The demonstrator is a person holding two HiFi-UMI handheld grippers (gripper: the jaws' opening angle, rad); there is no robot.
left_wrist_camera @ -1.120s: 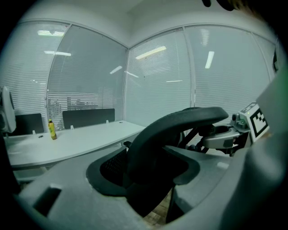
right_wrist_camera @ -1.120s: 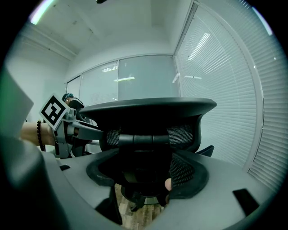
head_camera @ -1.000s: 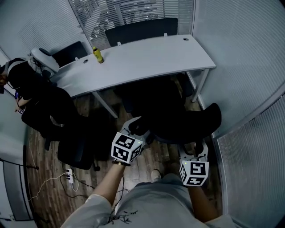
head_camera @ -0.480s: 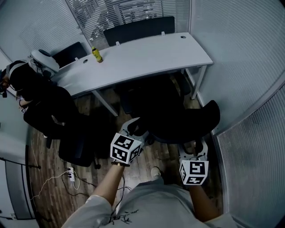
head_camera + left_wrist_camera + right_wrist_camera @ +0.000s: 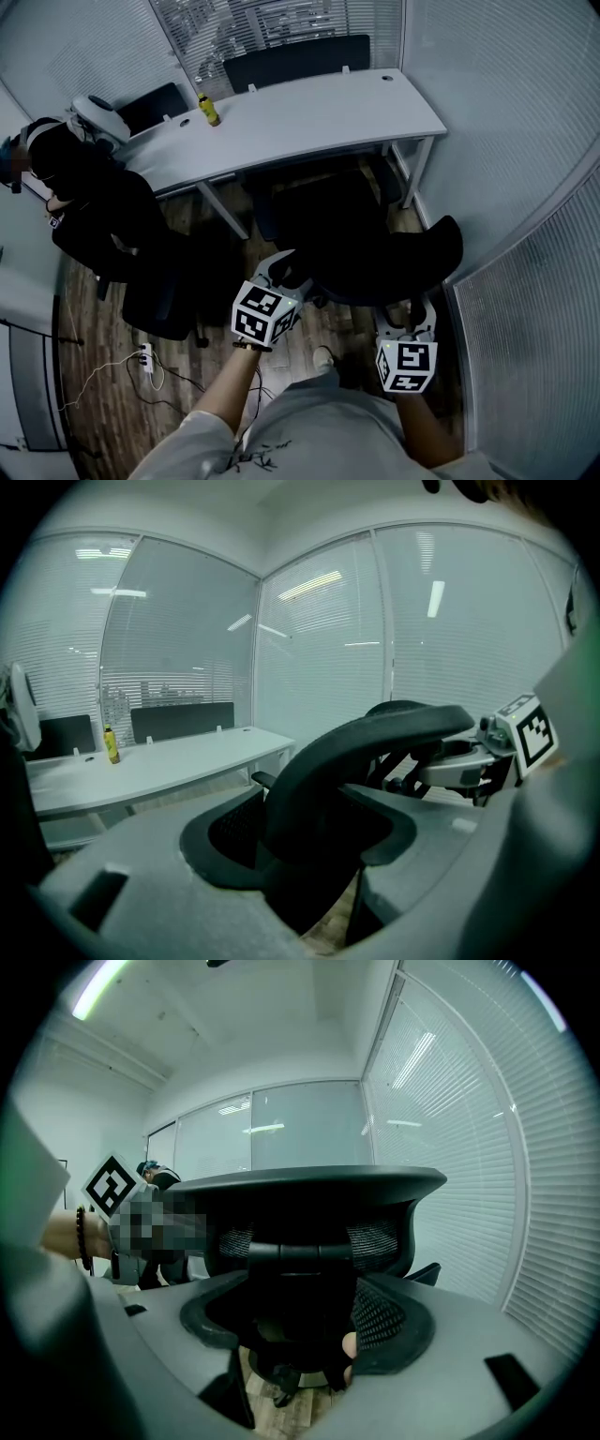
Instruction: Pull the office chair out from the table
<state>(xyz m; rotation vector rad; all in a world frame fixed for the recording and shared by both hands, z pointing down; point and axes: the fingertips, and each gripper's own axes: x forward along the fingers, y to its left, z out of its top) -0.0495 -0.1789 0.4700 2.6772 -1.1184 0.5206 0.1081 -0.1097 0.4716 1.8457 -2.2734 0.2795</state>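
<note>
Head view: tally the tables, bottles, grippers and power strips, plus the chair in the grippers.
Table: 1
Bottle: 1
Grippers: 2 (left gripper, right gripper)
Power strip: 1
Chair: 1
Total: 6

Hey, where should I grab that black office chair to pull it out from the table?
Take the backrest by its curved top rim, coming from behind, the side away from the table. That rim faces you, stands clear of the table and looks slim enough to fit between jaws.
</note>
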